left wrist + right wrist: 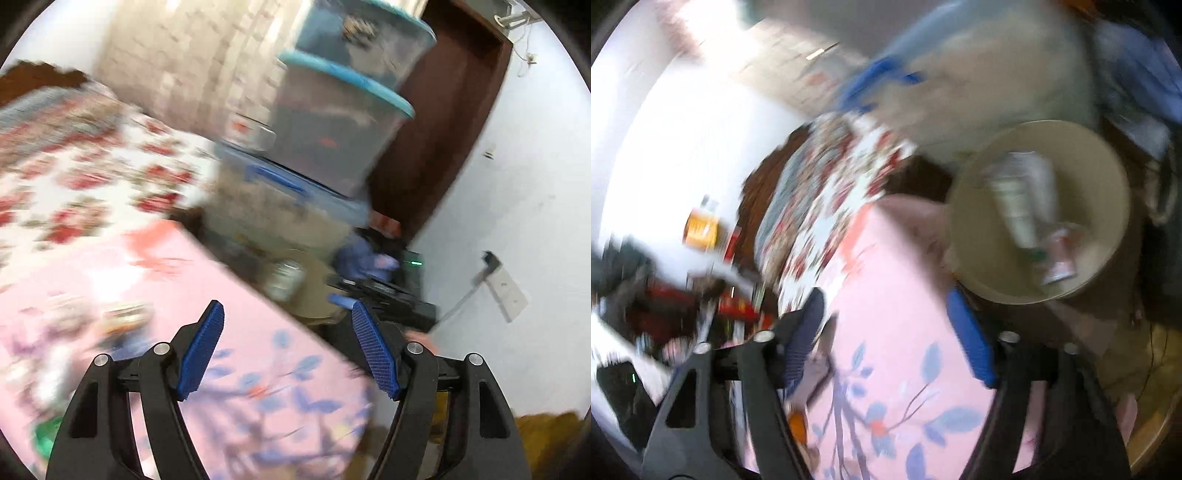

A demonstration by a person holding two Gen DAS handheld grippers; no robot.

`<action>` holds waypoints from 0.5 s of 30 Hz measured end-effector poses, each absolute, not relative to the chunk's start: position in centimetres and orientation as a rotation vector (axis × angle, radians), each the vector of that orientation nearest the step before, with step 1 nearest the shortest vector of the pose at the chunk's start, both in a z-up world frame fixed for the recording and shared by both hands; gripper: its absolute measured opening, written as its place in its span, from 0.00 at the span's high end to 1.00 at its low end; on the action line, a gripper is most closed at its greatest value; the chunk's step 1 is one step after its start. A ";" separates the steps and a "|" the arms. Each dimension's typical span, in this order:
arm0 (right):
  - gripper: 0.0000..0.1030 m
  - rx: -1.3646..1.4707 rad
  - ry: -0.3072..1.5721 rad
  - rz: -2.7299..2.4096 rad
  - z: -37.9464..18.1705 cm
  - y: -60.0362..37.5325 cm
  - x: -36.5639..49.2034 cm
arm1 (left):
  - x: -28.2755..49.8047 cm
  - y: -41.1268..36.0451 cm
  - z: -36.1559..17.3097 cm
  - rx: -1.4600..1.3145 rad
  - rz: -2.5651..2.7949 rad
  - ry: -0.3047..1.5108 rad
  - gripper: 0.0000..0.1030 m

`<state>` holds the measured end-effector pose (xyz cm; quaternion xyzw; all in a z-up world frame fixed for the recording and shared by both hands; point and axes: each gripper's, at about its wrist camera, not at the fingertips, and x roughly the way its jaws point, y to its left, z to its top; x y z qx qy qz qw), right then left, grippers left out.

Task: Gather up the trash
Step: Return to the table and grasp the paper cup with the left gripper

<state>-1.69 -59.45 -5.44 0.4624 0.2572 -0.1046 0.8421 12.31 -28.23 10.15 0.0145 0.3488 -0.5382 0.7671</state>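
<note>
Both views are smeared by motion. My left gripper [288, 310] stands open over the edge of a pink leaf-print sheet [147, 280], with nothing between its blue pads. Beyond the edge is a tan round bin [316, 275] with a pale can [286, 278] in it. Beside that bin a gloved hand [364, 258] holds the other gripper. My right gripper [886, 295] is open over the same pink sheet [894, 332], with no trash between its pads. Up and to its right the tan bin [967, 206] holds a whitish can [1019, 199] and a red-and-white can [1058, 254].
Plastic storage boxes with blue lids [343, 122] are stacked behind the bin, next to a brown door [443, 129] and a white wall. A floral blanket [92, 166] covers the bed further back. Small blurred items [122, 317] and something green [46, 439] lie on the sheet.
</note>
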 end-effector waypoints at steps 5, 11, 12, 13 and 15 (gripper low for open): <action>0.61 0.815 0.653 -0.029 -6.2 -51.0 1.3 | 12.6 -17.0 7.0 -0.060 -0.953 0.796 0.34; 0.65 0.724 0.797 0.205 -8.9 -39.9 5.7 | 12.3 -8.3 0.6 -0.203 -0.788 0.936 0.35; 0.65 0.714 0.812 0.230 -9.2 -38.1 6.5 | 12.2 -7.6 0.0 -0.220 -0.780 0.951 0.35; 0.65 0.706 0.823 0.243 -9.5 -36.9 7.1 | 12.2 -6.7 -0.8 -0.238 -0.774 0.968 0.36; 0.65 0.678 0.843 0.248 -9.9 -34.3 8.4 | 12.1 -5.9 -1.9 -0.245 -0.770 0.980 0.36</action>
